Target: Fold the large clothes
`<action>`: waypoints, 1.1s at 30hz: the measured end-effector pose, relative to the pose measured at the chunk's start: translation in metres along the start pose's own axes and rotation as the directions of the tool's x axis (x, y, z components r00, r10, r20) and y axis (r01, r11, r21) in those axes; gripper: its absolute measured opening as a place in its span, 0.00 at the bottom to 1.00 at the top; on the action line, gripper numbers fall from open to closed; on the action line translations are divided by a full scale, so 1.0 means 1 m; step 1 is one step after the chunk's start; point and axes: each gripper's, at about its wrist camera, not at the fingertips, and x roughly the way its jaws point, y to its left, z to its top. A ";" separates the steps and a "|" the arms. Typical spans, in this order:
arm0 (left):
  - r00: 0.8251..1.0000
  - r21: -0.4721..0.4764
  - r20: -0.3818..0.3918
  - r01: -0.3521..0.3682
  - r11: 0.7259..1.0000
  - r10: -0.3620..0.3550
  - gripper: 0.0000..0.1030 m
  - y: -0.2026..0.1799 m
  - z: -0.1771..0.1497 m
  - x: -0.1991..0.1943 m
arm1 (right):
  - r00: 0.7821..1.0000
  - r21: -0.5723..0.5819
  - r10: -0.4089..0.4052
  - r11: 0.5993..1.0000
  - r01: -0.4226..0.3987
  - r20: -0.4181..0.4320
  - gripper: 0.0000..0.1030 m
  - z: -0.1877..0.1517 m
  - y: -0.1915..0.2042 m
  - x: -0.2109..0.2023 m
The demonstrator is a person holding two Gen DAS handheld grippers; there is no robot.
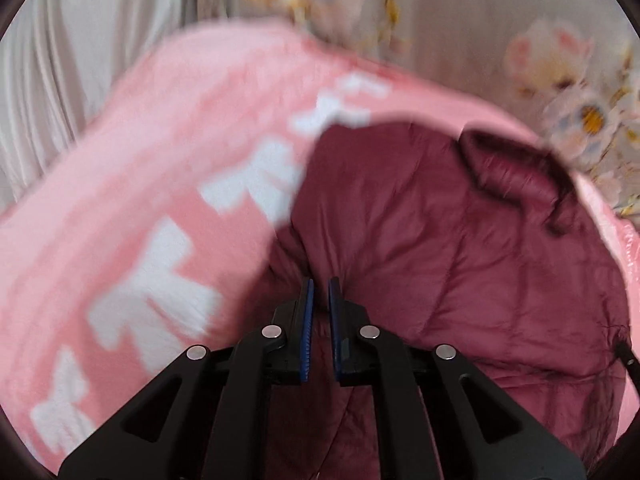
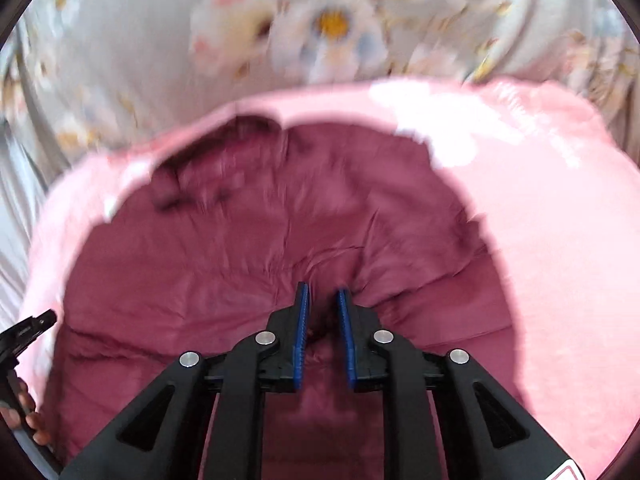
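1. The left gripper [image 1: 320, 292] has its fingers nearly together, with maroon cloth bunched in the narrow gap: it looks clamped on the jacket [image 1: 440, 240]. Keep that pinch firm, since the quilted shell looks slippery.
2. The right gripper [image 2: 322, 300] likewise pinches a pucker of the jacket [image 2: 260, 240] between its blue pads [image 2: 301, 344]; creases radiate from the tips, so the grip seems to carry tension.
3. The jacket lies ahead of and under both tools, spread on the pink blanket [image 1: 120, 200]; its collar [image 1: 516, 168] sits far ahead of the left tool and to the right.
4. Judging by the motion blur, a fold is underway. Move both tools together at one height so the held edge stays straight.
5. Carry the edge forward toward the collar and lay it down before letting go, so that trapped air does not puff the fold open.
6. Avoid snagging the blanket [image 2: 540, 240] beside the right tool.
7. The floral sheet [image 2: 332, 24] lies beyond.
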 end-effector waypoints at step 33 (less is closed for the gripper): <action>0.996 0.132 -0.089 0.036 0.991 -0.024 0.34 -0.079 0.006 0.044 | 0.977 -0.101 0.120 0.985 -0.139 -0.176 0.30 -0.001 0.038 0.051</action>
